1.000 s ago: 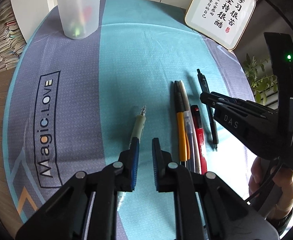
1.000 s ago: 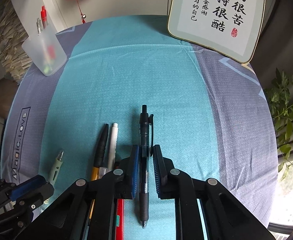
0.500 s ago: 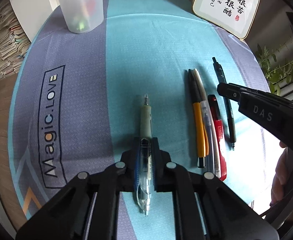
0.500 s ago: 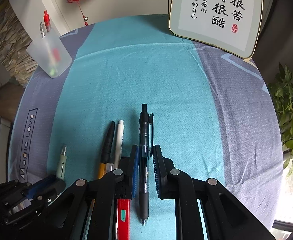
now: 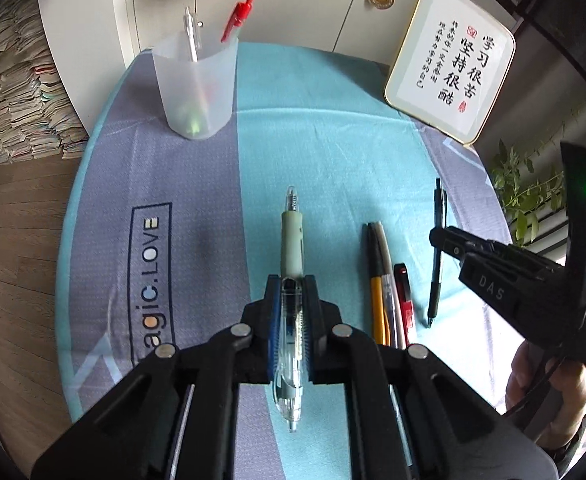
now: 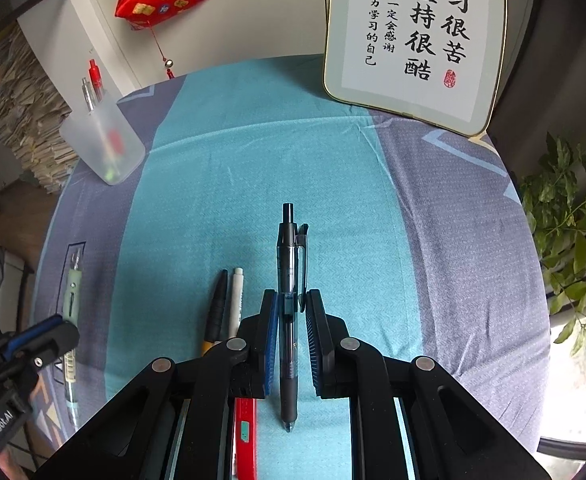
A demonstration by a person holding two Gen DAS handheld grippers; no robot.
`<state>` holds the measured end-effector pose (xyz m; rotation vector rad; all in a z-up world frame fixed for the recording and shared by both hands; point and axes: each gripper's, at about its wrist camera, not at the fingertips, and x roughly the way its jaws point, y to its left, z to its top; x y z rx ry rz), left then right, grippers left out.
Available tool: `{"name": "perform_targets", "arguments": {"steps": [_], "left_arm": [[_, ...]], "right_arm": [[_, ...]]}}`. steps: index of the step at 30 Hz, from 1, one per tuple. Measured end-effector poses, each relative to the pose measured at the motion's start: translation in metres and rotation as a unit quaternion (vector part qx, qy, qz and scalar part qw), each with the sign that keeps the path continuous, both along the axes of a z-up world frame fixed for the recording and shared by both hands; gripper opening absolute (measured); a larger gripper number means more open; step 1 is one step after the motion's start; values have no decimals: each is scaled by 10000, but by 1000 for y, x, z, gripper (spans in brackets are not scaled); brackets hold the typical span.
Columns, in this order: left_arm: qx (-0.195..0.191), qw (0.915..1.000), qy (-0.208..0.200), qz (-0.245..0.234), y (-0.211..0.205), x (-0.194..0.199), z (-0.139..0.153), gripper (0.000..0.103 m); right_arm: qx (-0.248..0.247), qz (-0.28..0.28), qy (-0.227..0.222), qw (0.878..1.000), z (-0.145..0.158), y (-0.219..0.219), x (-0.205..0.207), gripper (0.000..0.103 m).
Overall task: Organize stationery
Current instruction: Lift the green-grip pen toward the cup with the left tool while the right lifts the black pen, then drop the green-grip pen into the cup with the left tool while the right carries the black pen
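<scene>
Left hand-held gripper (image 5: pixel 291 322) clamped on clear pen with pale-green grip (image 5: pixel 291 280), lifted off the table mid-cloth; right hand-held gripper (image 6: pixel 291 344) seemingly pinching dark translucent clip pen (image 6: pixel 289 316). Risk: either pen pivots and misses frosted plastic cup (image 5: pixel 195 84) near far-left edge

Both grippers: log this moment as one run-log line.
left gripper: shut on green pen, lifted | right gripper: shut on black pen | cup: two pens inside | three pens on cloth

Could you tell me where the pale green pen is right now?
In the left wrist view, the pale green pen is clamped in the left gripper, left of the pens on the cloth.
</scene>
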<state>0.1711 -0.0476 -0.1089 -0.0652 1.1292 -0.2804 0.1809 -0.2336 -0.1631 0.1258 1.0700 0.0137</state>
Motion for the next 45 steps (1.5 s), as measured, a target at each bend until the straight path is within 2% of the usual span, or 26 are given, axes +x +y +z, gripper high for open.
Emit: {"name": "perform_targets", "arguments": {"steps": [14, 18, 23, 31, 33, 36, 40, 42, 45], "left_arm": [[-323, 9934, -966, 532, 37, 28, 60, 8], [-483, 9918, -1031, 583, 45, 46, 72, 8], [-446, 9905, -1162, 592, 47, 70, 81, 8], [-493, 9869, -1257, 883, 48, 113, 73, 8], [-527, 9833, -1445, 973, 49, 123, 73, 8], [-324, 9784, -1662, 1187, 49, 138, 68, 8], [-421, 9711, -2015, 1209, 50, 149, 57, 8], [-454, 9711, -2034, 1160, 48, 156, 49, 8], [-300, 9730, -2013, 1087, 41, 160, 36, 8]], "right_arm": [[83, -9, -204, 9998, 13, 1, -6, 15], [101, -19, -278, 9996, 17, -3, -8, 15], [194, -30, -351, 9992, 21, -7, -9, 15], [356, -73, -473, 9982, 25, -15, 1, 15], [393, -78, -507, 9979, 26, -17, 4, 15], [390, -95, -509, 9979, 25, -20, 10, 15], [448, -50, -564, 9974, 25, -21, 19, 15], [432, -37, -627, 9971, 26, -20, 23, 15], [424, -43, -702, 9966, 26, -19, 27, 15]]}}
